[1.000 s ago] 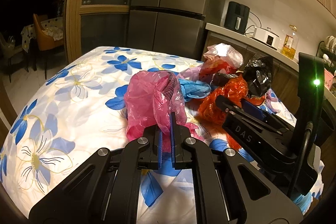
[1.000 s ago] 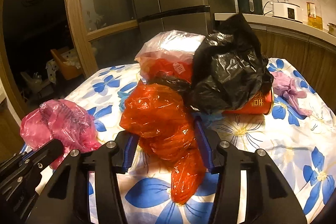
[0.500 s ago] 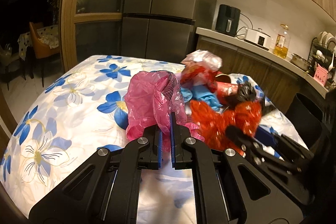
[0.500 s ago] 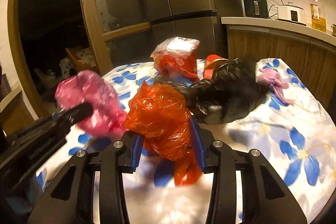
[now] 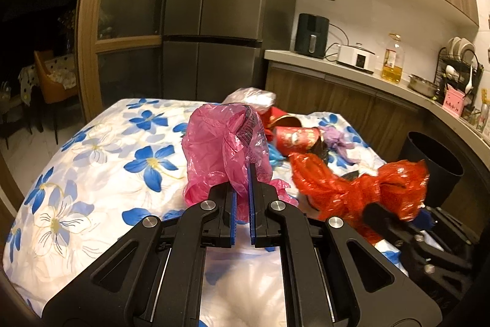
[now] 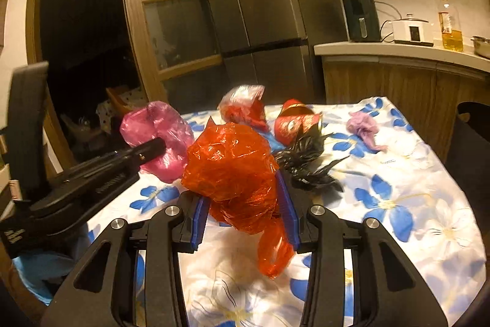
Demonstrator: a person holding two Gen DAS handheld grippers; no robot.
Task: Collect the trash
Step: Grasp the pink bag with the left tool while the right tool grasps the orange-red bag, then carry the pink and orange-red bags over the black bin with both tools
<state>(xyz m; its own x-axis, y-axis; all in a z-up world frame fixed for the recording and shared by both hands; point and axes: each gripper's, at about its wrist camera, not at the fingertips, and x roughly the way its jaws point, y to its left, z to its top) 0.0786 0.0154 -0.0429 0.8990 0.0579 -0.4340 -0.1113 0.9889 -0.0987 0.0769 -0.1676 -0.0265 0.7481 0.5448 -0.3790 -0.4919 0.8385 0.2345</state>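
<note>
A tall grey steel refrigerator (image 5: 211,14) stood upper centre; a black air fryer (image 5: 311,35) and white rice cooker (image 5: 356,58) sat right.

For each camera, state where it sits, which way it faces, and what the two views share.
Left wrist: on the left gripper, facing across the floral table toward the fridge and counter; its jaws pinch the pink bag.
Right wrist: on the right gripper, facing the fridge and doorway; its jaws clamp the orange bag.
Shared: both bags, red cup, black bin, each other's gripper.
</note>
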